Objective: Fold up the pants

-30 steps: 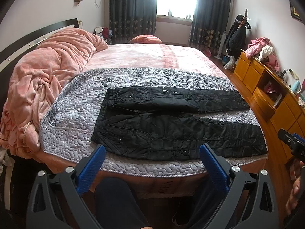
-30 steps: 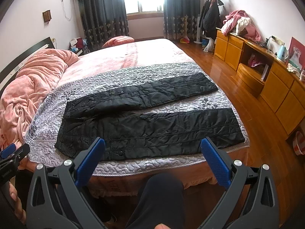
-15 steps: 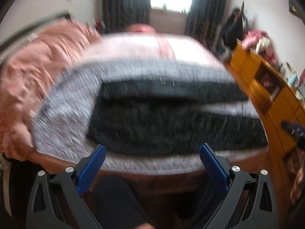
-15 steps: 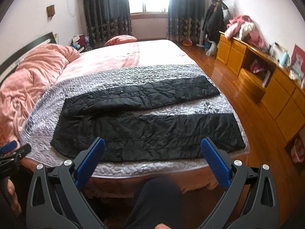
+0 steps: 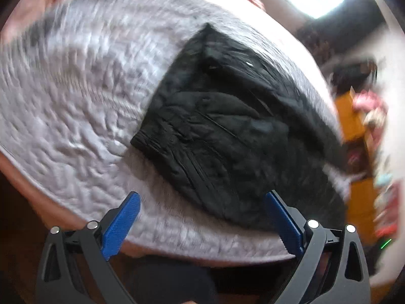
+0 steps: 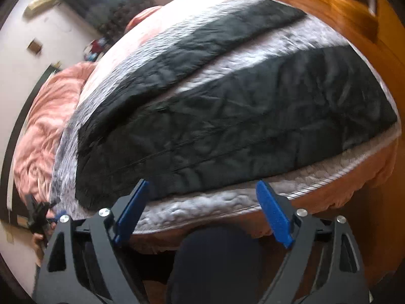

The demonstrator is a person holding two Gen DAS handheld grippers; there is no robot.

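Approach to the pants, fold not begun.
Black pants (image 6: 227,116) lie flat on the grey quilt (image 5: 76,88) along the bed's near edge, legs apart; both views now sit closer and tilted, left gripper (image 5: 202,220) and right gripper (image 6: 202,212) spread, empty.

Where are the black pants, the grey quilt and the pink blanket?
black pants (image 6: 253,116), right wrist view, near leg.
grey quilt (image 5: 76,88), left wrist view, bare stretch.
pink blanket (image 6: 43,126), right wrist view, bunched folds.
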